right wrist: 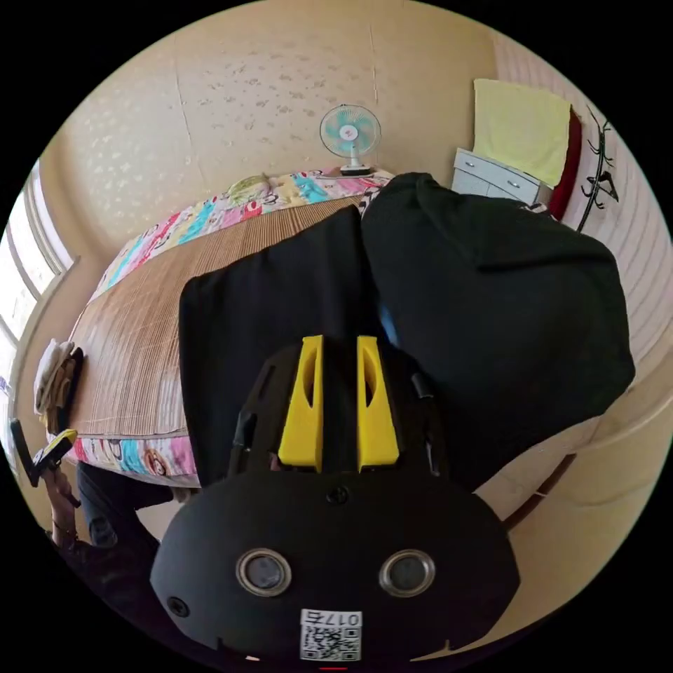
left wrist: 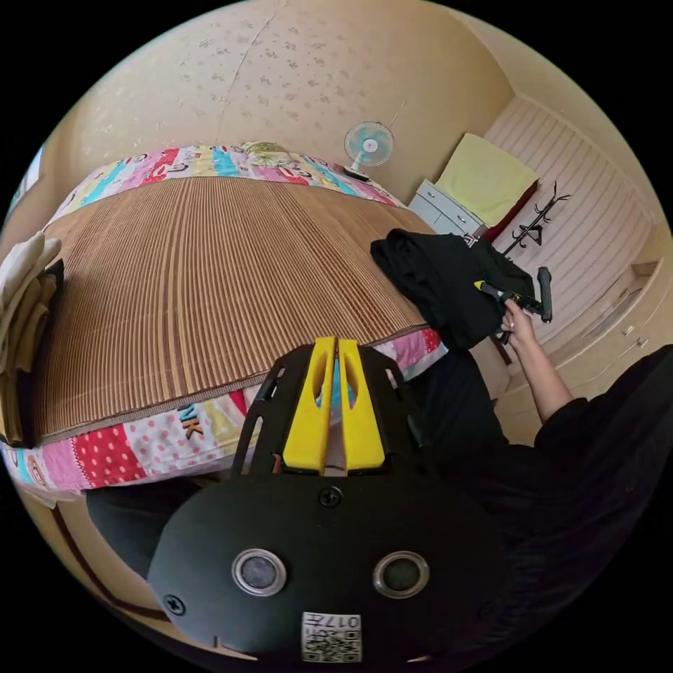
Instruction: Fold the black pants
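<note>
Yellow jaws of the left gripper (left wrist: 335,403) are sitting nearly together with nothing between them, low centre of the left gripper view, pointing over the edge of the bed (left wrist: 140,438). Right gripper (right wrist: 339,403) is clenching on the black pants (right wrist: 491,294): dark cloth is running between its jaws in the right gripper view, bunching up to centre right and hanging off the bed's corner. From the left gripper view, that same bundle (left wrist: 449,287) is showing at right of centre, with a hand (left wrist: 517,324) working the right gripper beside it. Bamboo mat (left wrist: 210,280) is lying bare across the bed; pale folded clothes (left wrist: 24,294) are stacking at far left. Judging progress: no fold is showing yet, the pants are still crumpled and need spreading flat on the mat before folding starts.
</note>
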A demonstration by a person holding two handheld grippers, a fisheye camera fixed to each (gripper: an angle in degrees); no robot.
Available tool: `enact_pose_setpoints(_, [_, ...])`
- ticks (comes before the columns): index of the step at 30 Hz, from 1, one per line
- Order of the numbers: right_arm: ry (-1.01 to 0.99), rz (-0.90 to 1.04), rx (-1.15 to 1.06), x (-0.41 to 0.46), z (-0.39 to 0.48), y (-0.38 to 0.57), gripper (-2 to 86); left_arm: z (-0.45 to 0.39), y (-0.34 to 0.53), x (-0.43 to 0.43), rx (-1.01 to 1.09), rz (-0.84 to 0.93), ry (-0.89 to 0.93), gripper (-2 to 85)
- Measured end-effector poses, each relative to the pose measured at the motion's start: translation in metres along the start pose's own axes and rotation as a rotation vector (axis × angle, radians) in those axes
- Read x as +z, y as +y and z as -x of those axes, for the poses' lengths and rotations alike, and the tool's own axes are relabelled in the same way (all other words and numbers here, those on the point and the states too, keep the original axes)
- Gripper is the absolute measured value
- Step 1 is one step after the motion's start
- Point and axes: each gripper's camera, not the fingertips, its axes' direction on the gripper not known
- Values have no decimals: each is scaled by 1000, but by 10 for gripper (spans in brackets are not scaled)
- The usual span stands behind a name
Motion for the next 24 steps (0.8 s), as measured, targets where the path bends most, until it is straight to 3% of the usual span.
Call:
enact_pose_setpoints(3, [-91, -107, -134, -42, 6, 5, 38, -10, 12, -4, 49, -58, 26, -7])
enact_pose_setpoints(8, [-726, -182, -252, -82, 10, -4, 29, -19, 13, -22, 192, -167, 139, 50])
enact_pose_setpoints(12, [-851, -194, -386, -102, 45, 3, 28, -19, -2, -38, 176, -209, 152, 113])
enact_pose_setpoints(16, [-991, -138, -444, -99, 100, 25, 29, -15, -21, -45, 172, -243, 311, 121])
enact_pose_setpoints(20, [-1042, 57, -450, -64, 154, 61, 30, -18, -52, -25, 174, -179, 363, 122])
enact_pose_setpoints(24, [-1044, 90, -438, -59, 164, 85, 31, -40, -89, -5, 265, -114, 419, 121])
